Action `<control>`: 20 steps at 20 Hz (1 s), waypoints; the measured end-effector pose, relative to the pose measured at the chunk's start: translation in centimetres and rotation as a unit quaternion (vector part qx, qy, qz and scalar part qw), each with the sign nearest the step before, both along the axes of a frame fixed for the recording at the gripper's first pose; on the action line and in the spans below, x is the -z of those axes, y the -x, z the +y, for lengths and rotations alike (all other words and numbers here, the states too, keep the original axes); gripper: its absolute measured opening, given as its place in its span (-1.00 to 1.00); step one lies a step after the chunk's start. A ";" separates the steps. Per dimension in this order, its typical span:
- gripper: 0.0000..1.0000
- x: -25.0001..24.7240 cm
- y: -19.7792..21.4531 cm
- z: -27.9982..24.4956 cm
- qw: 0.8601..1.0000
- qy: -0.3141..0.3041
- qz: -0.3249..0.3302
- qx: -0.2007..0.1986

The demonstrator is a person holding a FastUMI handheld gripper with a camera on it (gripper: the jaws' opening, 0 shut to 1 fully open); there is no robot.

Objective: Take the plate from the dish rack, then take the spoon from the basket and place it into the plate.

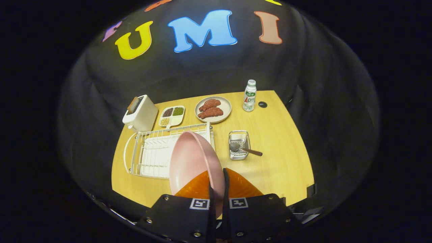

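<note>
A pink plate (pixel 192 162) stands on edge between the fingers of my gripper (pixel 217 182), which is shut on its rim. The plate is lifted above the table and covers the right part of the white wire dish rack (pixel 152 153) behind it. To the right of the rack stands a small wire basket (pixel 239 145) with a spoon (pixel 244 148) in it; the spoon's bowl rests inside and its brown handle sticks out to the right. The basket lies beyond my fingers, a little to their right.
At the back of the wooden table (pixel 280 152) stand a white toaster (pixel 139 113), a divided dish of grains (pixel 172 115), a plate with meat pieces (pixel 213 109) and a small bottle (pixel 249 95). A dark hole (pixel 262 104) sits beside the bottle.
</note>
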State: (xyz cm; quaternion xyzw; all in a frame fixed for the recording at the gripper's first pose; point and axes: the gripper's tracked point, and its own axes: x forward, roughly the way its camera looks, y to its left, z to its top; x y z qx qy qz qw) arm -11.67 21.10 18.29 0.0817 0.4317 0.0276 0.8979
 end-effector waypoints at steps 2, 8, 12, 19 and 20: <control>-0.86 2.0 1.8 -0.3 0.999 -0.031 0.018 -0.012; -0.86 8.8 5.2 -0.5 0.995 -0.069 0.061 -0.033; -0.86 12.7 5.8 0.5 0.991 -0.101 0.077 -0.035; -0.86 17.8 5.3 0.7 0.989 -0.104 0.086 -0.064; -0.86 18.5 5.3 0.8 0.988 -0.106 0.089 -0.067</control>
